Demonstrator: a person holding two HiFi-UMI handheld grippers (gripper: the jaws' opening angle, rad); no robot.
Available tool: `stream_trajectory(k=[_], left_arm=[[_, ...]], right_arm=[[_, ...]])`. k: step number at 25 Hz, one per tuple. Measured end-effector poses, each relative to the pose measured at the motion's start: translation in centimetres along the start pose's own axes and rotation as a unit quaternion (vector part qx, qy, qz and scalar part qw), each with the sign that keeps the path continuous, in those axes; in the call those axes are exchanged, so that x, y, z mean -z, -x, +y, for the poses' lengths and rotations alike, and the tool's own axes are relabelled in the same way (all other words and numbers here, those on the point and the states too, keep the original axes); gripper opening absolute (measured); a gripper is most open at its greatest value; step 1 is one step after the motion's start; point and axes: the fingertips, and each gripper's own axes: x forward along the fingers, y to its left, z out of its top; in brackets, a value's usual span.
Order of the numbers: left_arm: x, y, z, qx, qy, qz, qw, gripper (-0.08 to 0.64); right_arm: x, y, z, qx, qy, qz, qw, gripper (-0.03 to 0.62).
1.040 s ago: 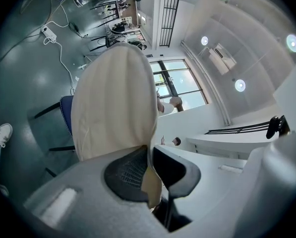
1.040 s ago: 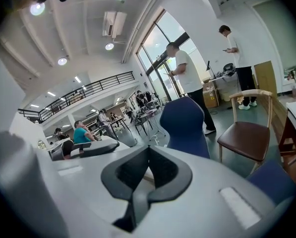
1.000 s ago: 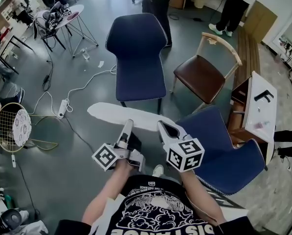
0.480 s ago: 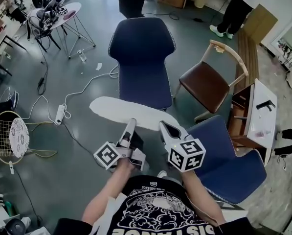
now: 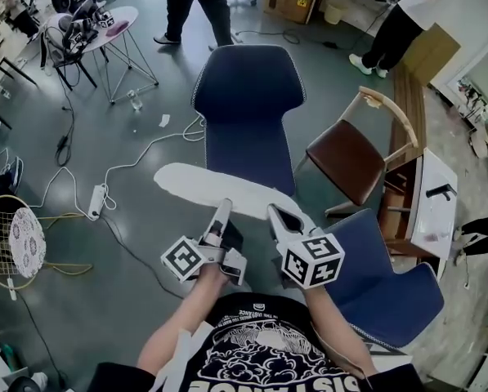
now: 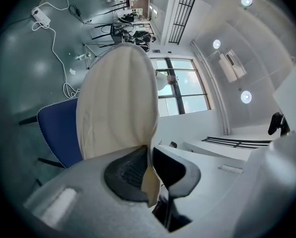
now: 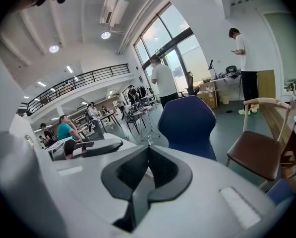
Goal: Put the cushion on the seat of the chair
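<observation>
A flat cream cushion [image 5: 215, 190] hangs level between both grippers, over the front edge of the dark blue chair [image 5: 248, 104] straight ahead. My left gripper [image 5: 224, 209] is shut on its near edge. In the left gripper view the cushion [image 6: 118, 103] rises from the closed pads of the left gripper [image 6: 148, 168], with the blue chair [image 6: 58, 133] behind it. My right gripper [image 5: 274, 213] is at the cushion's right end. Seen in its own view, the right gripper [image 7: 147, 168] has its jaws together, with only a thin pale sliver between the pads, and the blue chair [image 7: 187, 125] stands beyond.
A brown wooden-armed chair [image 5: 350, 158] stands right of the blue one. Another blue chair [image 5: 382, 276] is close at my right, beside a white desk [image 5: 436, 202]. Cables and a power strip [image 5: 96, 201] lie on the floor at left, near a racket [image 5: 15, 243]. People [image 5: 194, 6] stand behind.
Both grippers have carried the cushion forward, and the blue chair sits nearer, with the cushion now overlapping its seat's front. The grips have not changed.
</observation>
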Motion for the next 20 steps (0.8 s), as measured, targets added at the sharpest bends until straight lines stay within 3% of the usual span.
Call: stream_trajectory(k=[11,20], left_arm=[[-2.1,-2.4,1.3,-0.002,0.020,-0.008,0.9998,0.040],[-2.2,-6.3,3.4,-0.019,0.015,-0.042,0.9988,0.040]], right_arm=[[-1.4,-2.9,-0.6,0.003,0.010,0.007,1.000,-0.003],[-2.4,-5.5,-4.8,-0.032,0.009,0.026,0.999,-0.003]])
